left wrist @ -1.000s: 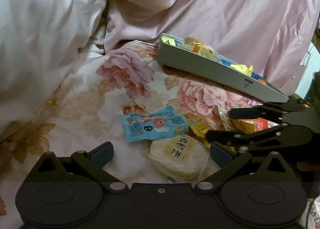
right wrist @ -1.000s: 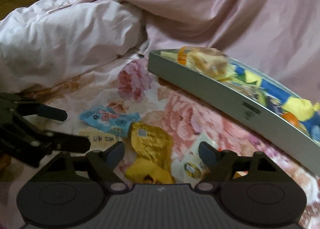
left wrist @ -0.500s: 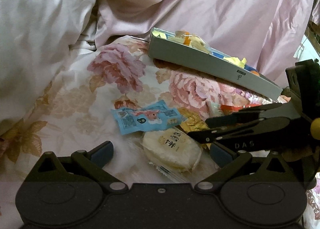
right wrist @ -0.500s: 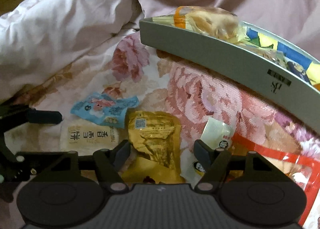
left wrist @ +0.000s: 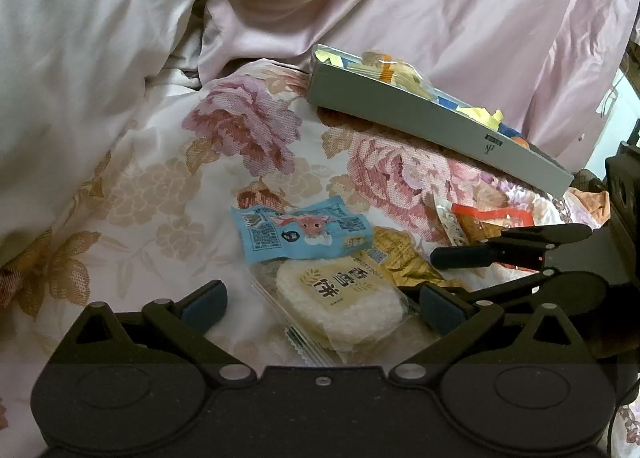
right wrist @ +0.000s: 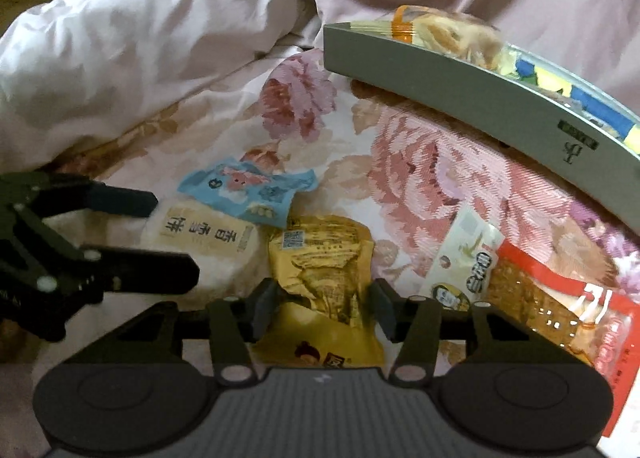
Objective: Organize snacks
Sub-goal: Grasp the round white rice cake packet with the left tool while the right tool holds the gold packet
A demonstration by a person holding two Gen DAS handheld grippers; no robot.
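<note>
Loose snacks lie on a floral bedspread: a blue packet (left wrist: 304,234), a round white rice cracker pack (left wrist: 340,298) and a gold packet (right wrist: 320,262). My left gripper (left wrist: 320,304) is open, its fingers on either side of the rice cracker pack. My right gripper (right wrist: 320,308) has narrowed around the gold packet, its pads at the packet's sides; it also shows in the left wrist view (left wrist: 460,258). A grey tray (left wrist: 432,126) with several snacks stands at the back right.
A red-and-white packet (right wrist: 560,298) and a small white sachet (right wrist: 468,262) lie right of the gold packet. A pink duvet (left wrist: 80,58) is heaped at the left and back. The left gripper shows at the left of the right wrist view (right wrist: 160,234).
Both grippers moved down and in toward the snack pile. The right gripper's fingers closed in from wide open to the sides of the gold packet. The left gripper stayed open.
</note>
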